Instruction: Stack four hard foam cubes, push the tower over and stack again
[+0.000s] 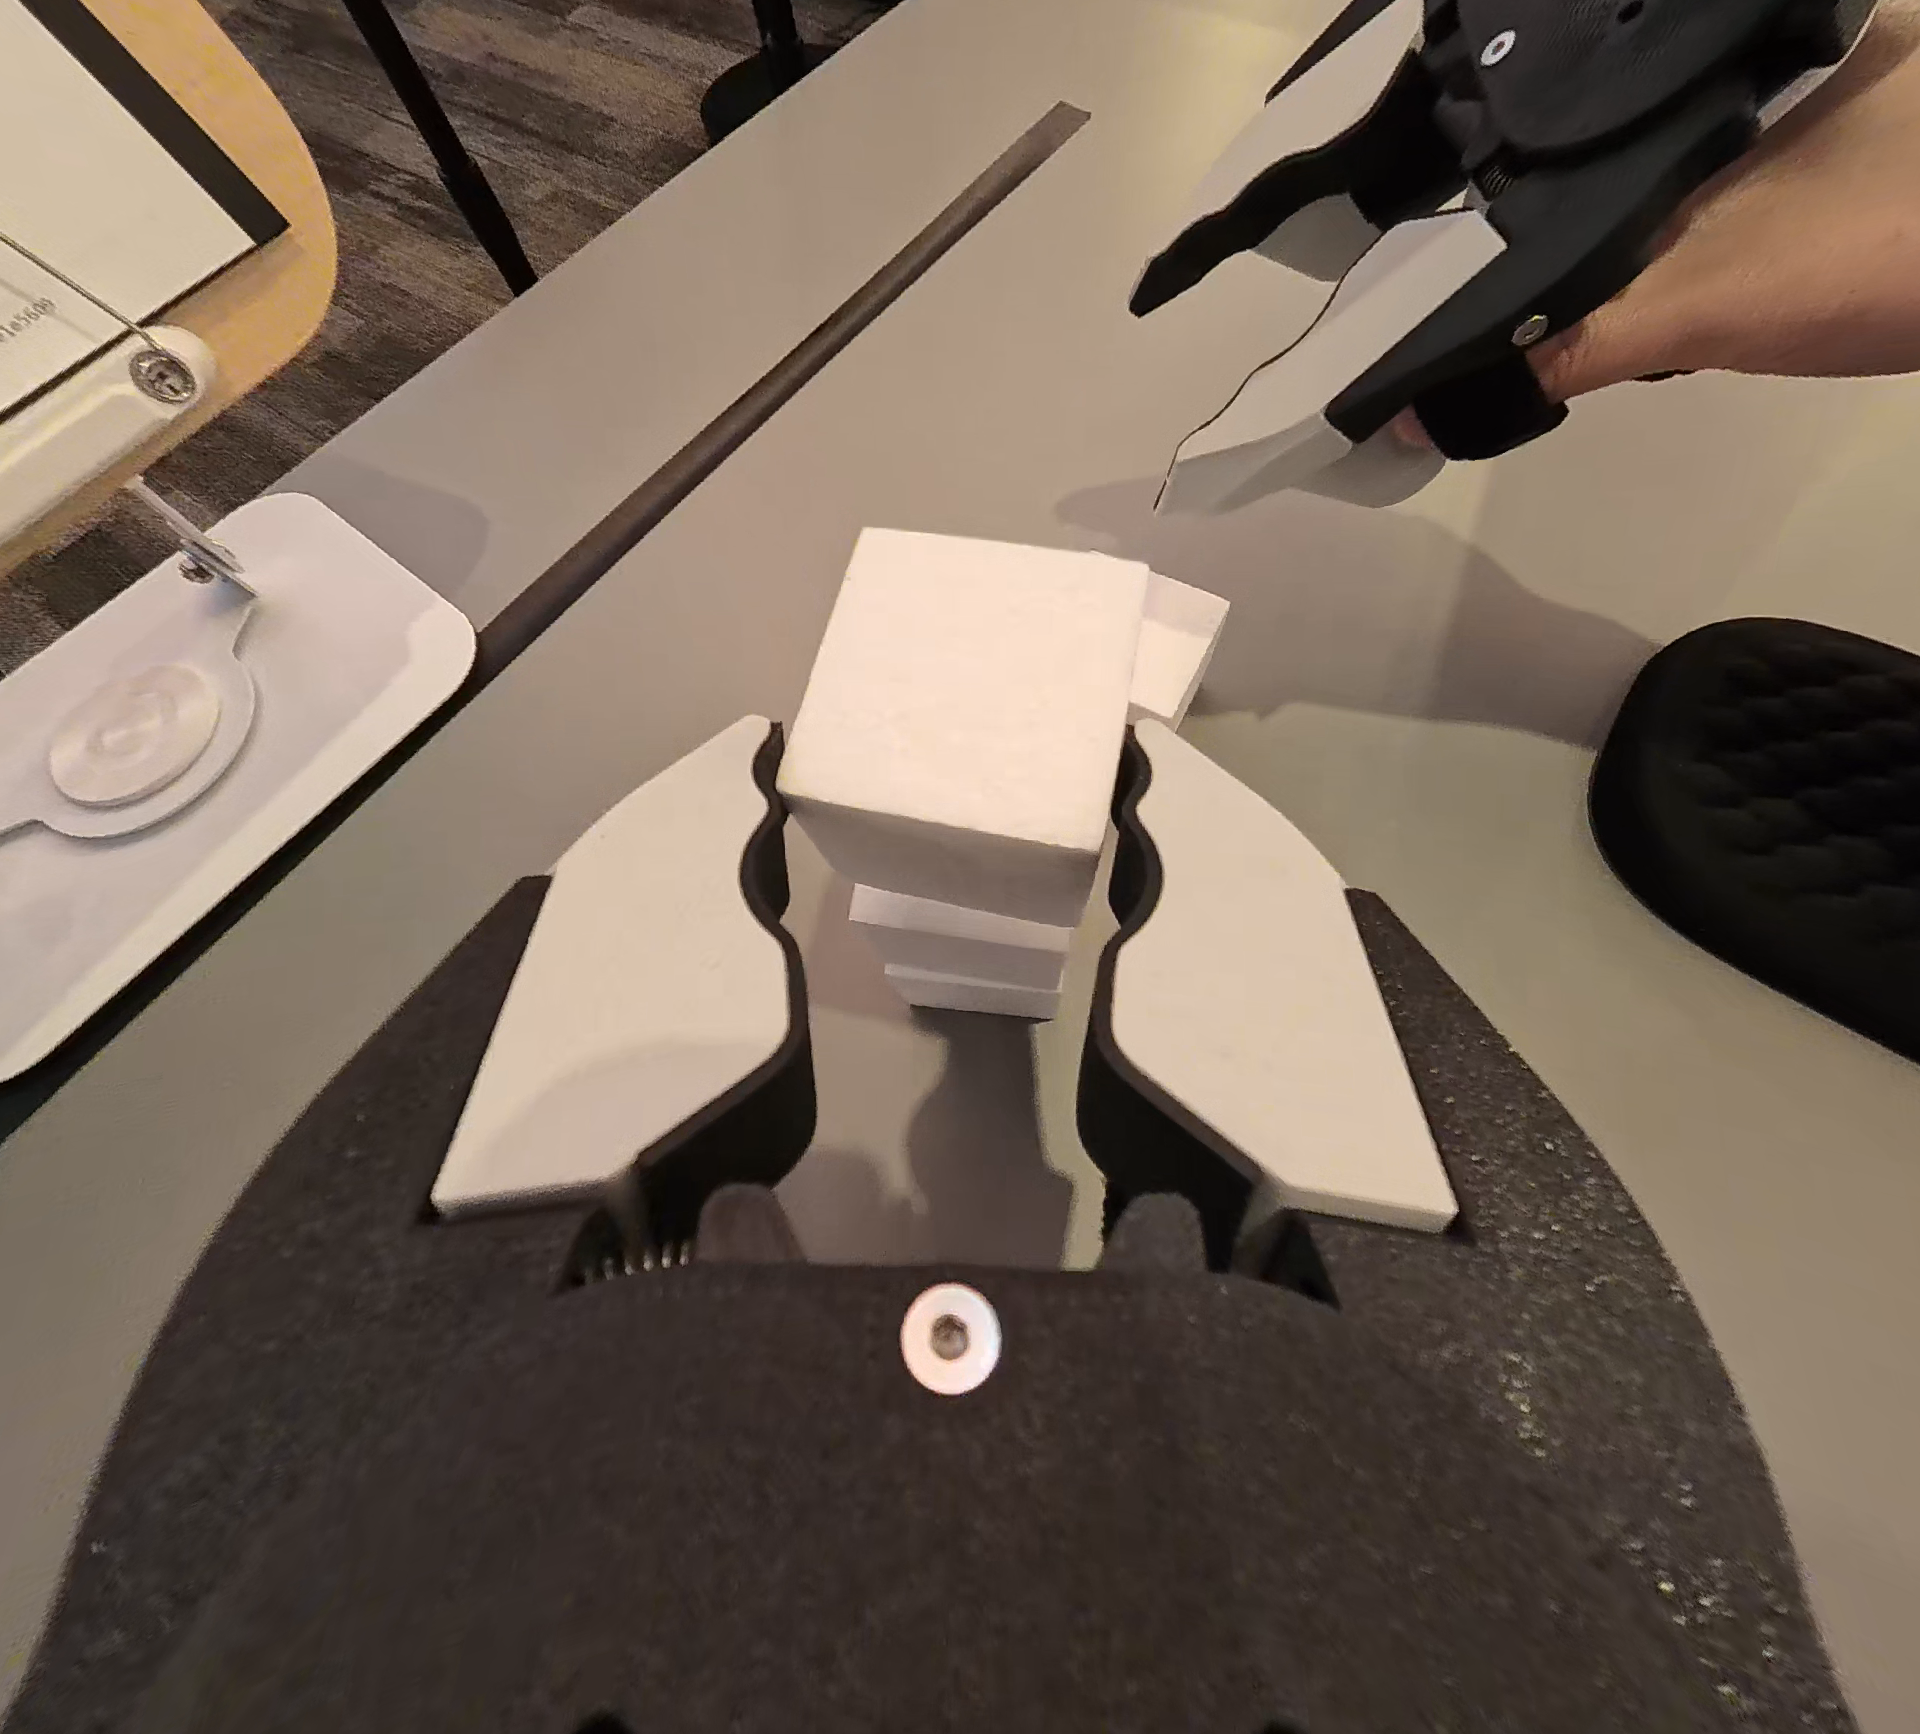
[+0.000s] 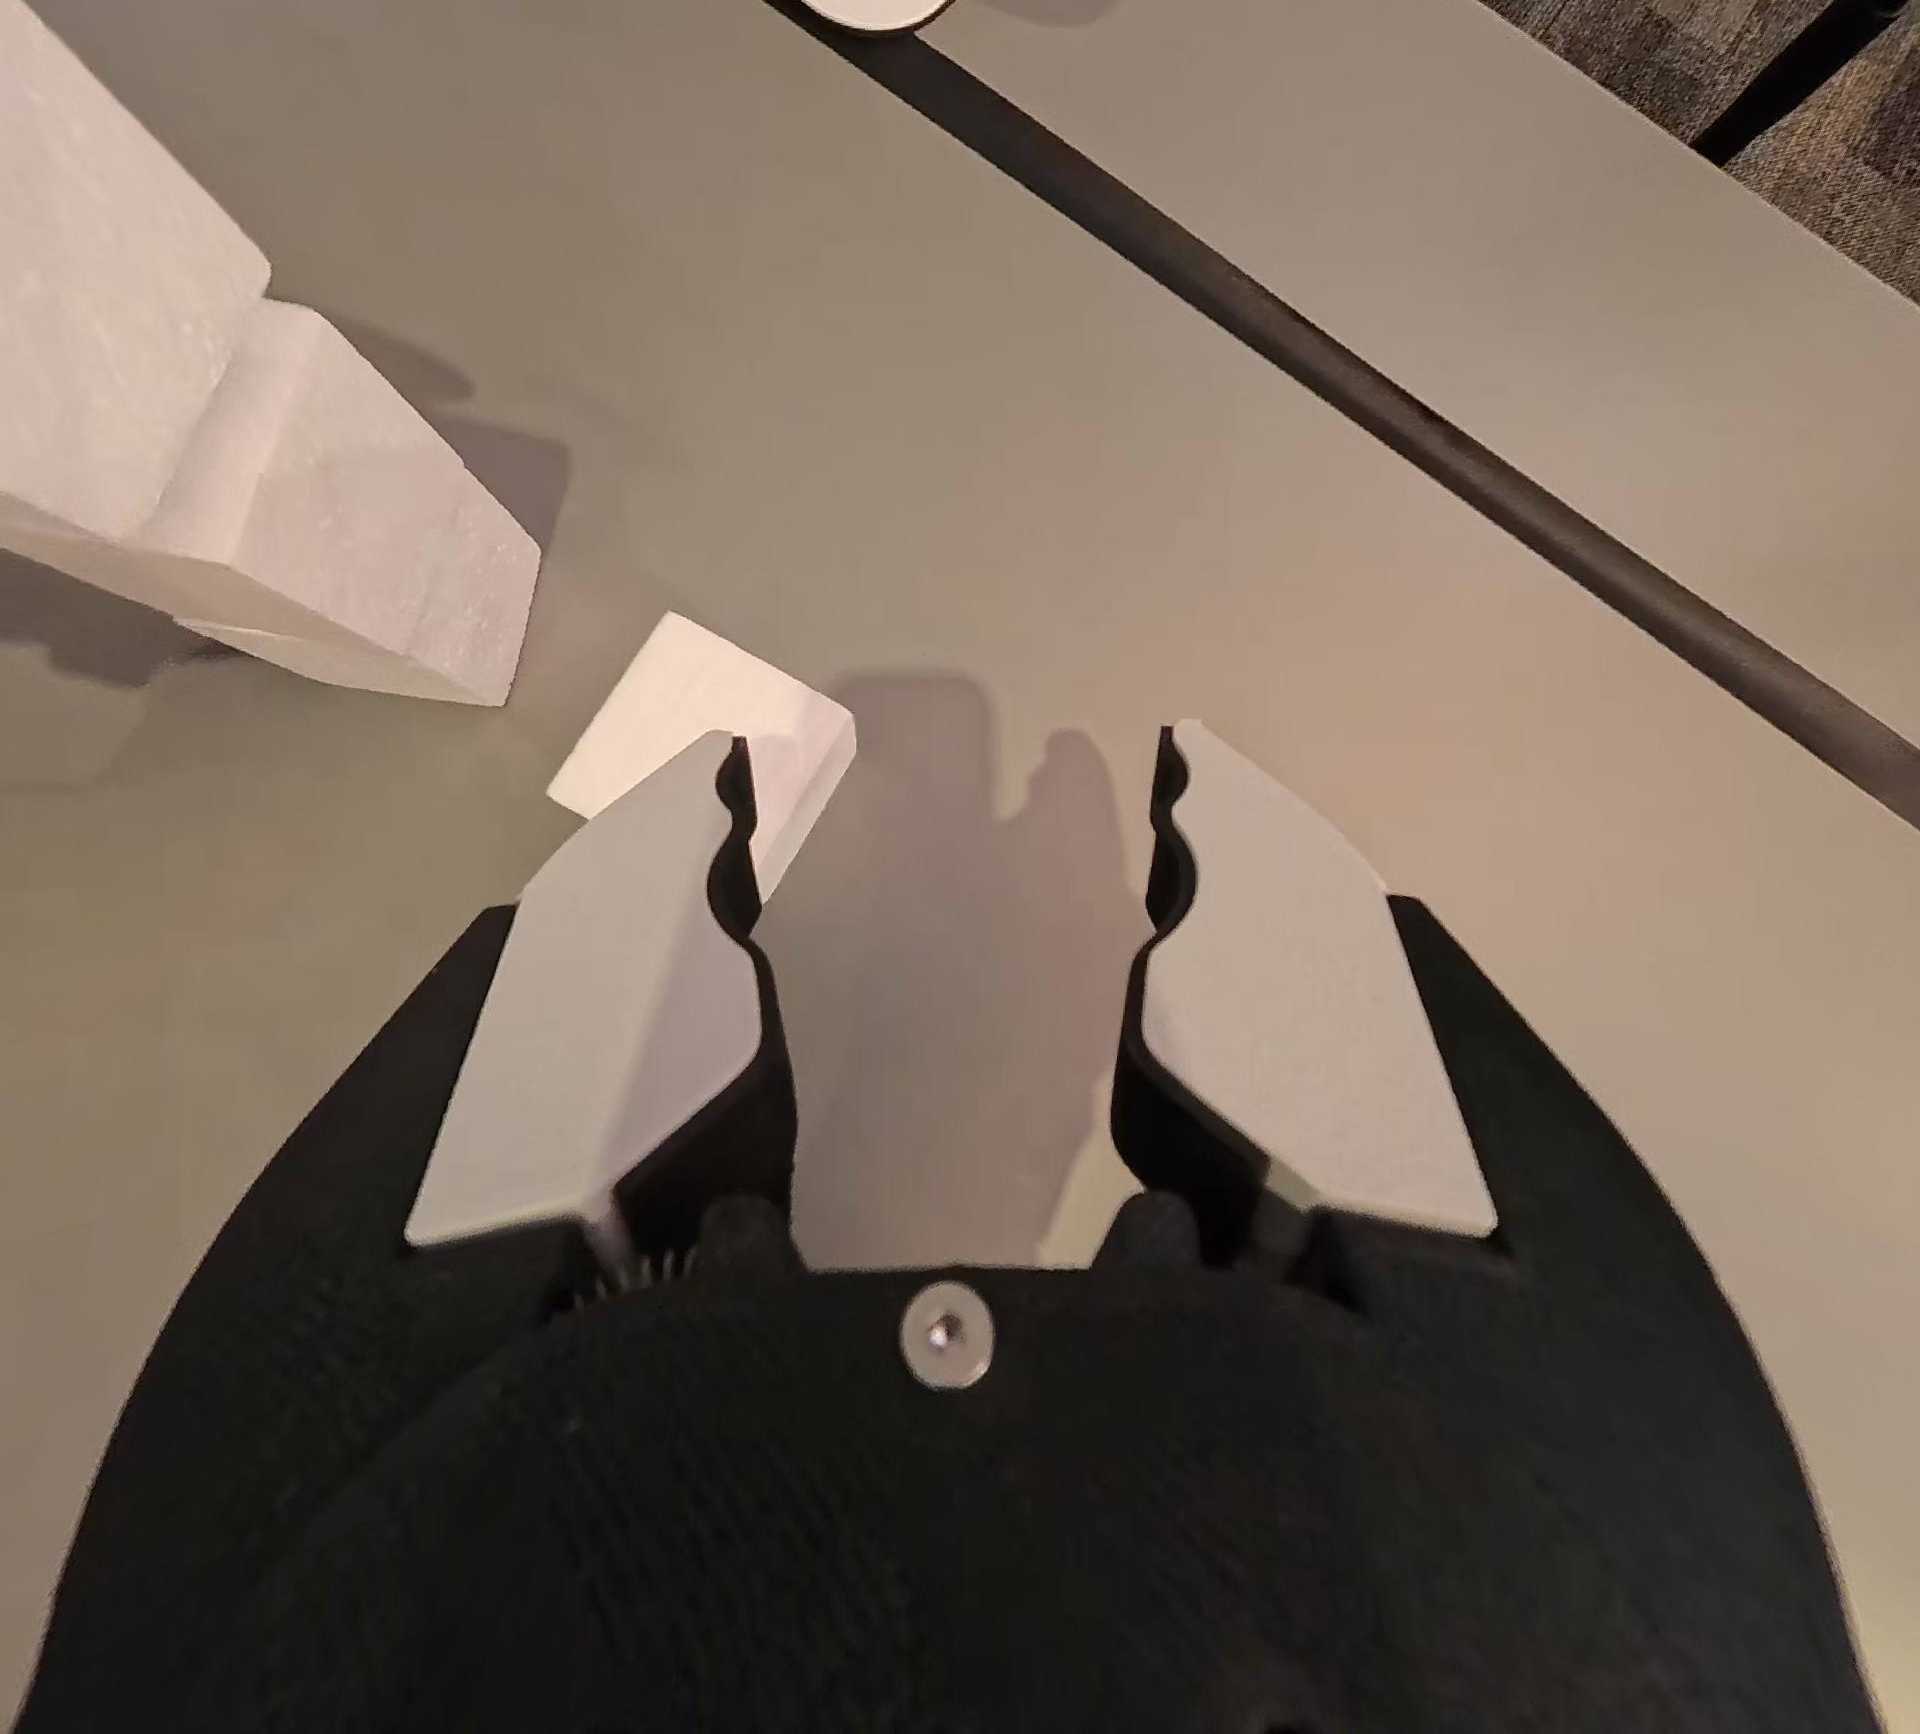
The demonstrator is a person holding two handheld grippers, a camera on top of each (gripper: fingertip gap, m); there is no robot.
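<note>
Foam cubes: a white tower [image 1: 961,811] is seen from above in the left wrist view, standing on the desk; the top cube [image 1: 961,697] sits slightly askew over the edges of the cubes below it. How many cubes it holds cannot be counted from this angle.
Loose cube: one white cube [image 2: 717,734] is seen lying on the desk just beside the tower's foot, partly hidden by a finger in the right wrist view.
Left gripper [image 1: 951,744]: its pale fingers [image 1: 665,915] are set either side of the top cube, very close to its sides; whether contact is made cannot be told.
Right gripper [image 2: 951,739]: its fingers [image 2: 1262,946] are spread wide with nothing between them, and are held above the desk beside the tower, a bare hand [image 1: 1756,271] being seen on its handle.
Desk [image 1: 727,396]: a smooth grey top is shown, crossed by a dark narrow groove [image 1: 800,344]; soft shadows of the fingers fall on it.
On the desk: a white flat base plate [image 1: 208,728] with a round disc is placed at the left edge, and a black padded object [image 1: 1766,811] at the right.
Room: dark patterned carpet [image 1: 499,22], black furniture legs and a pale wooden panel [image 1: 208,74] are seen beyond the desk.
</note>
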